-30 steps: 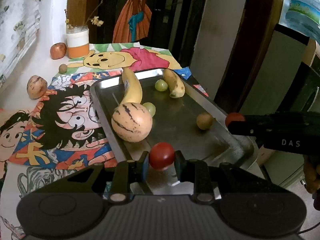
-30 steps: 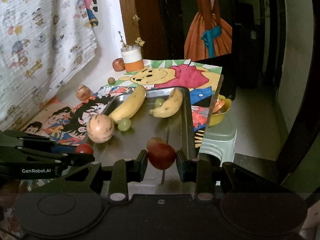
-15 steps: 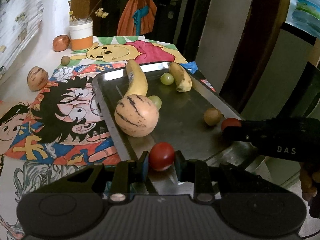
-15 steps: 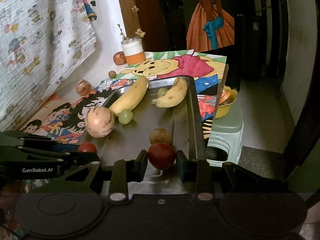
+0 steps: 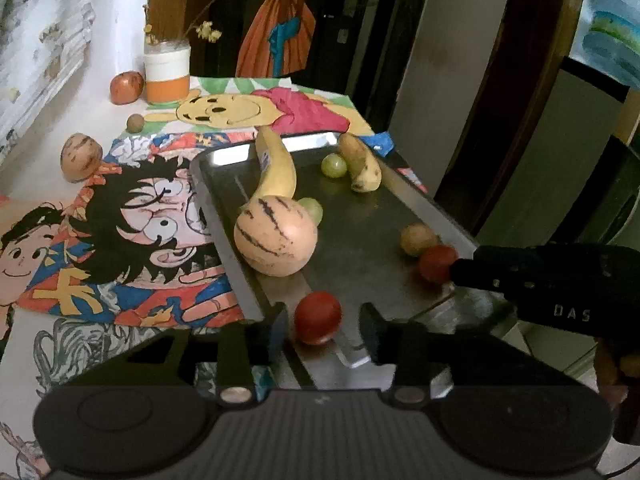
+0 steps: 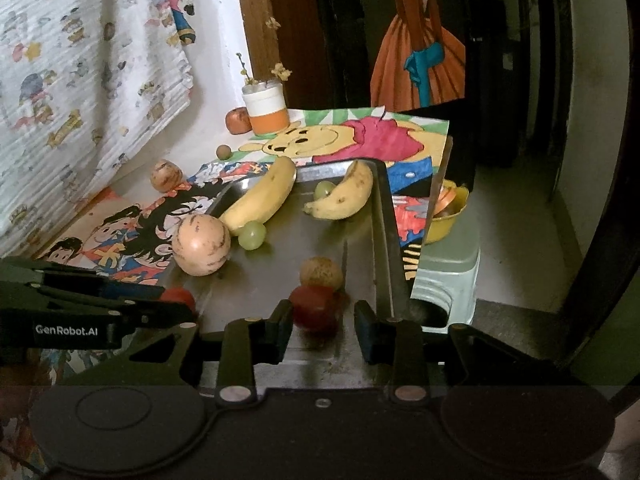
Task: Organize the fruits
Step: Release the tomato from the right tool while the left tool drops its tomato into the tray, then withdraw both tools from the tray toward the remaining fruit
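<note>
Through my left wrist camera, the left gripper (image 5: pixel 323 322) has its jaws opening, and the red tomato (image 5: pixel 318 317) sits between them on the metal tray (image 5: pixel 360 264) with a gap on either side, so I read it as let go. From that tomato, the striped melon (image 5: pixel 276 236) lies at about 11 o'clock, touching the long banana (image 5: pixel 276 172) beyond it, with a green grape (image 5: pixel 312 208) tucked against both. The short banana (image 5: pixel 360 162) and a second grape (image 5: pixel 333 165) sit together at the tray's far end, around 12 to 1 o'clock. At 2 o'clock, a small brown fruit (image 5: pixel 418 239) touches a darker red tomato (image 5: pixel 437 264), and the right gripper's black body reaches in from the right edge. Off the tray on the cartoon cloth (image 5: pixel 132 240), a second striped melon (image 5: pixel 81 156) lies at 10 o'clock, with an orange-and-white jar (image 5: pixel 167 74) farther back.

Through my right wrist camera, the right gripper (image 6: pixel 323 324) also has its jaws opening. The darker tomato (image 6: pixel 316 307) rests on the tray (image 6: pixel 384 240) between the pads, and I see a gap on both sides. The brown fruit (image 6: pixel 321 273) touches it at 12 o'clock. The melon (image 6: pixel 201 245) is at 10 o'clock, and the left gripper (image 6: pixel 176 316) comes in at 9 o'clock with its tomato (image 6: pixel 180 298) partly hidden.
</note>
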Motion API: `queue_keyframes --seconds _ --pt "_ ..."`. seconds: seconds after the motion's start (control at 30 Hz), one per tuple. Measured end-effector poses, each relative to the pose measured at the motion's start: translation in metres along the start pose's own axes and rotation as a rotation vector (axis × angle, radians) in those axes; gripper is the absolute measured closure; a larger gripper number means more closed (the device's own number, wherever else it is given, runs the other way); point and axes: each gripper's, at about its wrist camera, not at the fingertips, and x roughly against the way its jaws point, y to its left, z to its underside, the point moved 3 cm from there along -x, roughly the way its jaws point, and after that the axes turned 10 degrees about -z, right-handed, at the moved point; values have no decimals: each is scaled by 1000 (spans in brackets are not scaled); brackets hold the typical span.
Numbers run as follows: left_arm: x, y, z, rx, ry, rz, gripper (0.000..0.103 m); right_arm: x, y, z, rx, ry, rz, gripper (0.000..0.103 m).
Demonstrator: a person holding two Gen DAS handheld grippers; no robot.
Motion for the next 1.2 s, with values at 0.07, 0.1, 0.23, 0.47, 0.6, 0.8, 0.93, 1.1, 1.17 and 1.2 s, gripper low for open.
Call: queue_keyframes --seconds 0.07,0.1,0.23,0.47,0.6,0.8,0.93,1.1,1.17,1.2 --pt "8 -1 0 1 -16 -4 49 6 3 -1 7 -9 4 62" --pt "12 0 -1 3 -23 -4 48 10 5 -1 8 -14 5 59" --pt "30 5 -1 26 -52 -16 40 25 12 -2 15 -39 18 50" --pt "67 14 5 49 -112 -55 2 57 31 -1 19 -79 24 25" --pt "86 21 14 39 -124 -76 0 73 47 3 26 -78 6 3" --pt "107 39 32 56 -100 -100 0 89 76 11 51 -20 18 1" --pt "119 54 44 49 -79 -145 0 93 91 18 64 53 29 1" --pt "129 70 59 24 -46 -184 0 93 107 24 24 135 -19 1" --pt "130 77 63 14 -28 -193 0 93 110 21 -21 158 -38 1" --pt "131 82 64 11 -21 -200 0 93 112 18 -50 168 -48 1"
